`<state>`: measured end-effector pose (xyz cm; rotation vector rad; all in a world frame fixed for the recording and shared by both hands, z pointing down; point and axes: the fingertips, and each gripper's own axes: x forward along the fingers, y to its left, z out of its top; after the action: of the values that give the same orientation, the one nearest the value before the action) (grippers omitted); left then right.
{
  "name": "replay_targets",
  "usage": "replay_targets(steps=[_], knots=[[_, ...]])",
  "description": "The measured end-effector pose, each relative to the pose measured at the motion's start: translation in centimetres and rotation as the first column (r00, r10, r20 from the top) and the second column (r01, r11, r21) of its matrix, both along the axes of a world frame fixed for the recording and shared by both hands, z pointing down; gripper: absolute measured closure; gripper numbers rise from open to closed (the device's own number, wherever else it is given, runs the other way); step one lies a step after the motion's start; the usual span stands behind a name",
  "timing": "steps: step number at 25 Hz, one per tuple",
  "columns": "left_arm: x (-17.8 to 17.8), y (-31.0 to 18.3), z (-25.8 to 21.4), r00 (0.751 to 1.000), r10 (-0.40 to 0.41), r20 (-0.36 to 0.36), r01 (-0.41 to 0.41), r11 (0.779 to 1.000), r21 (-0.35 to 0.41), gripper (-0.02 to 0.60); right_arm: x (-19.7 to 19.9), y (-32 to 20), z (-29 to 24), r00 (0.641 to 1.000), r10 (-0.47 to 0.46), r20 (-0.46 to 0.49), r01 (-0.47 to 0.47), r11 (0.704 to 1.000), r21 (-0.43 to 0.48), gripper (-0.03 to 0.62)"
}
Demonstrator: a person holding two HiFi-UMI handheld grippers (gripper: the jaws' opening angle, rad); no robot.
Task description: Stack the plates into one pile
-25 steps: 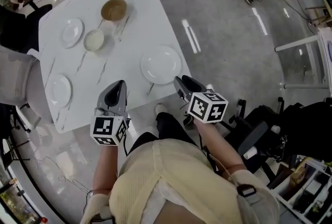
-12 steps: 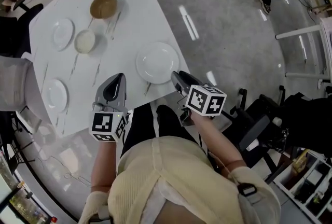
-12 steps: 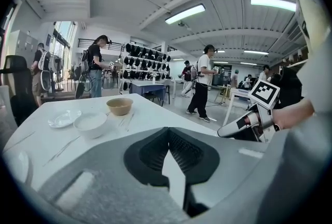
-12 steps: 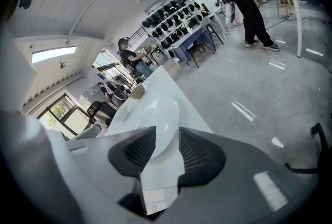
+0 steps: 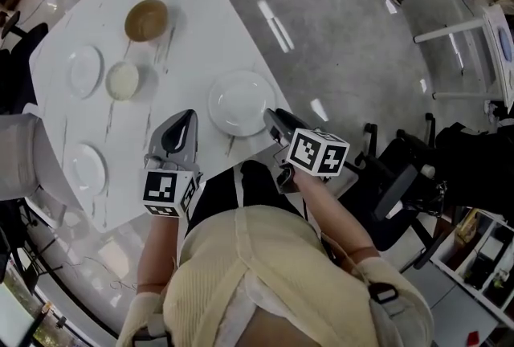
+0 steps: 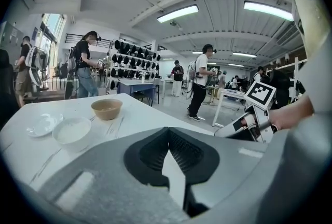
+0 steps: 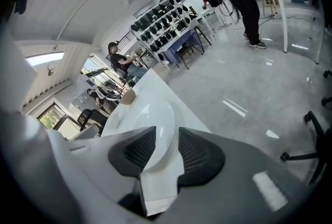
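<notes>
Since a second ago the right gripper has sunk and rolled a little at the near-right rim of the large plate, and the left gripper has edged nearer to that plate's left side

At present the right claw stands wide, with nothing pressed between its pads. In the right gripper view the large plate shows through the gap of the right gripper, its rim just ahead of the tips. Whether the rim is already inside the gap I cannot tell. The left gripper has its tips together and holds nothing.

Nothing is stacked yet. 2 small plates lie well to the left of the large plate, apart from each other. A white bowl and a brown bowl sit to the large plate's upper left. All of them rest on the white table, and the large plate lies close to the table's right edge.

My guess is that the step in hand is taking the large plate by its rim. The risks I see:
- The plate is smooth and so is the tabletop, so a lower jaw that meets the rim instead of sliding under it would likely push the plate away
- A grip on only the thin lip could let the plate tip and drop when lifted
- A sideways nudge could send it over the nearby table edge
</notes>
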<state>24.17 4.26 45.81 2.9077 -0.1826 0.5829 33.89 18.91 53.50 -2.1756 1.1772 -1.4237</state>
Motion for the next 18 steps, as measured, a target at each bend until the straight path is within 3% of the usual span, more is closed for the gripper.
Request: replay_targets(steps=[7,18], knots=[[0.3,-0.7,0.5,1.0,0.031,0.005,-0.031,0.999,-0.022,0.58,0.0,-0.6,0.1,1.0,0.024,-0.004,-0.024,1.0,-0.005,0.459],[-0.1,-1.4,0.9,1.0,0.023,0.004,-0.023,0.999,-0.036,0.58,-0.2,-1.4,0.5,0.992,0.004,-0.129,-0.019,0.994,-0.11,0.468]])
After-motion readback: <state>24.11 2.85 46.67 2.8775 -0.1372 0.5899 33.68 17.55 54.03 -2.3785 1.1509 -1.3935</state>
